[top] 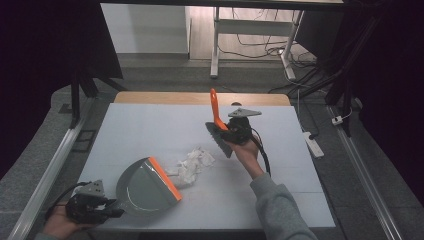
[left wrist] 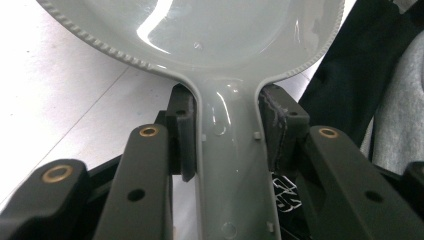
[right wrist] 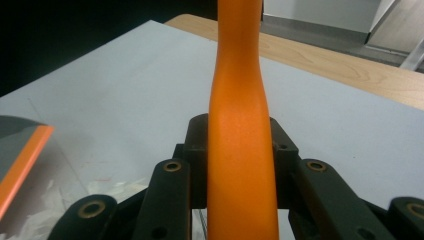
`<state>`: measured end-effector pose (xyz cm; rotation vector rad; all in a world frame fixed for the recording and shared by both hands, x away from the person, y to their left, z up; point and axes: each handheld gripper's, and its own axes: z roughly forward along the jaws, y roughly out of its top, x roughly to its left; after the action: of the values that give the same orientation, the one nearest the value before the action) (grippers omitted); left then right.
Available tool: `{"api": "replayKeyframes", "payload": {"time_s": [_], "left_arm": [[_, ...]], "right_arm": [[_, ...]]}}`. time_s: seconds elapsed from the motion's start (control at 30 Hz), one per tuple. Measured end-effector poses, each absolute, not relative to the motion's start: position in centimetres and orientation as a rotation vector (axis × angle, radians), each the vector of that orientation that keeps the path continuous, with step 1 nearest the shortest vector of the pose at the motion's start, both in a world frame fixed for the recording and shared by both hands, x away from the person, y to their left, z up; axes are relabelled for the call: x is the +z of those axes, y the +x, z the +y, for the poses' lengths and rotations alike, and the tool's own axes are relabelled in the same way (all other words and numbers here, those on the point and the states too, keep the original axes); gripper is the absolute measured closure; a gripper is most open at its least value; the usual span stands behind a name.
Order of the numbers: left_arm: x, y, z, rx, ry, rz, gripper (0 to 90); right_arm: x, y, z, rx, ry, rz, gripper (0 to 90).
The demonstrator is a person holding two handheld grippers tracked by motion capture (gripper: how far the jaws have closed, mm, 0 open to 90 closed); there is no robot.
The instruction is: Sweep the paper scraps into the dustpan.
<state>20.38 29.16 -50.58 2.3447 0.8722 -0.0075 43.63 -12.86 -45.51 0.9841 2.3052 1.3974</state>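
Observation:
A grey dustpan (top: pixel 145 185) with an orange front lip lies on the white table sheet (top: pixel 150 125) at the near left. My left gripper (top: pixel 107 210) is shut on its grey handle (left wrist: pixel 230 165), with a pad pressed on each side. A pile of torn white paper scraps (top: pixel 192 164) lies just beyond the orange lip. A hand brush (top: pixel 218 125) with an orange handle (right wrist: pixel 240 150) and grey bristles is lifted over the middle of the table. My right gripper (top: pixel 227 131) is shut on that handle, which points up and away.
A strip of bare wooden tabletop (top: pixel 200 98) runs along the far edge. Beyond it are table legs and cables on the floor. A white power strip (top: pixel 314 142) lies on the floor to the right. The dustpan's orange lip (right wrist: pixel 22 165) shows left in the right gripper view.

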Motion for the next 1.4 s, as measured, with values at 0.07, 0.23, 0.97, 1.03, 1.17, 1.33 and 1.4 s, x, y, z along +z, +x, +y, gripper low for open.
{"api": "replayKeyframes", "payload": {"time_s": [0.07,0.23,0.97,1.03,1.17,1.33,1.4], "left_arm": [[-50.6,20.4,29.1,-0.013,2.347,0.870,61.9],[-50.8,20.5,28.8,-0.030,2.354,0.864,61.9],[-51.0,20.6,29.4,-0.071,2.342,0.912,61.9],[-51.0,20.6,29.7,-0.078,2.339,0.928,61.9],[-51.4,20.8,29.6,-0.103,2.349,0.936,61.9],[-51.8,21.3,29.1,-0.132,2.354,0.929,61.9],[-51.9,21.4,29.0,-0.134,2.350,0.933,61.9]], "right_arm": [[-45.8,44.0,-12.6,1.379,0.996,2.311,70.1],[-46.6,44.7,-12.1,1.354,1.018,2.326,70.1],[-48.9,46.0,-9.9,1.249,1.021,2.393,70.2],[-48.9,46.0,-9.9,1.245,1.019,2.396,70.2],[-48.9,46.0,-9.6,1.231,1.021,2.406,70.2],[-49.0,45.9,-8.9,1.213,1.027,2.424,70.3],[-49.0,45.8,-8.7,1.208,1.024,2.432,70.3]]}}
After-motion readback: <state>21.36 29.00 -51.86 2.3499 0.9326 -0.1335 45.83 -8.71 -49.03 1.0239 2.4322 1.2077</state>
